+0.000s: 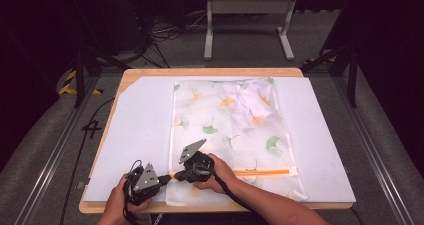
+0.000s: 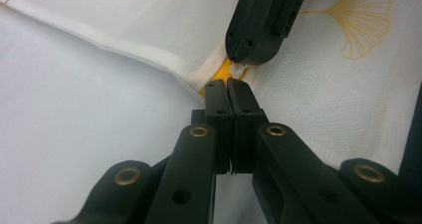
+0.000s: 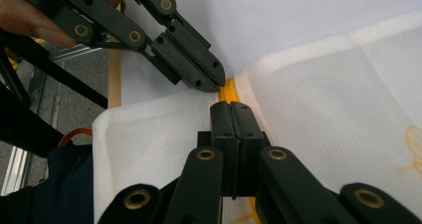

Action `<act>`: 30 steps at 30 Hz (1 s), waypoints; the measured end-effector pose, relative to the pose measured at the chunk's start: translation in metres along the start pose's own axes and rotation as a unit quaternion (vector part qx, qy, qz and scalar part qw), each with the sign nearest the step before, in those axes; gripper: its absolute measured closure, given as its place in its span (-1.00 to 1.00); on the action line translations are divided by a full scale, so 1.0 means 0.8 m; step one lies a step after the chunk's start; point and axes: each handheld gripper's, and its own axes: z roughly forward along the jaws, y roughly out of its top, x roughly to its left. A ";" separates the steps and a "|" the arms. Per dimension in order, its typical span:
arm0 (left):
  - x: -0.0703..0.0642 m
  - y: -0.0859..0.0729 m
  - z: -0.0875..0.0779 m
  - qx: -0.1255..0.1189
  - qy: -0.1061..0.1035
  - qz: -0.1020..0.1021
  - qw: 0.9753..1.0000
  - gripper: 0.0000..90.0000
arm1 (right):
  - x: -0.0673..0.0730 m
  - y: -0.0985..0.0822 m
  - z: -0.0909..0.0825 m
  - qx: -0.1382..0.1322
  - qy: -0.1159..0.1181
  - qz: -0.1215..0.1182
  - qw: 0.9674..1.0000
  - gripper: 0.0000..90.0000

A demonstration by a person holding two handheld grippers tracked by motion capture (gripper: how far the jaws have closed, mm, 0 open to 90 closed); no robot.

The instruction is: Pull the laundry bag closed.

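Observation:
A white mesh bag (image 1: 225,130) printed with green and orange leaves lies flat on the mat, with a white garment (image 1: 250,102) inside its far end. An orange zipper (image 1: 265,172) runs along the bag's near edge. My left gripper (image 1: 167,177) is shut on the zipper's left end (image 2: 222,73) at the bag's corner. My right gripper (image 1: 176,175) points left and is shut on the zipper (image 3: 229,92) just beside it. The two sets of tips nearly touch: in the left gripper view, the left gripper (image 2: 228,84) faces the right gripper (image 2: 244,59). In the right gripper view, the right gripper (image 3: 231,107) faces the left gripper (image 3: 219,84).
The bag rests on a pale foam mat (image 1: 140,130) covering a wooden table (image 1: 210,72). A metal stand (image 1: 247,5) and cables sit on the floor behind the table. Both forearms come in from the near edge.

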 end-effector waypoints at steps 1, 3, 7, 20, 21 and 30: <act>0.000 0.000 0.000 0.001 0.000 0.000 1.000 0.98 | 0.000 0.000 0.000 0.000 0.000 0.000 1.000 1.00; 0.000 0.000 0.000 -0.001 -0.001 -0.001 1.000 0.98 | -0.001 -0.002 -0.002 0.001 0.001 0.001 1.000 1.00; 0.001 -0.001 0.000 -0.002 -0.003 -0.003 1.000 0.98 | -0.002 -0.005 -0.005 0.005 -0.002 0.003 1.000 1.00; 0.002 -0.001 0.000 -0.003 -0.005 -0.003 1.000 0.98 | -0.006 -0.015 -0.015 0.009 -0.004 0.006 1.000 1.00; 0.002 -0.001 0.000 -0.002 -0.005 -0.004 1.000 0.98 | -0.006 -0.015 -0.016 0.009 -0.006 0.005 1.000 1.00; 0.002 -0.001 0.000 -0.001 -0.004 -0.003 1.000 0.98 | -0.005 -0.015 -0.020 0.012 -0.010 0.001 1.000 1.00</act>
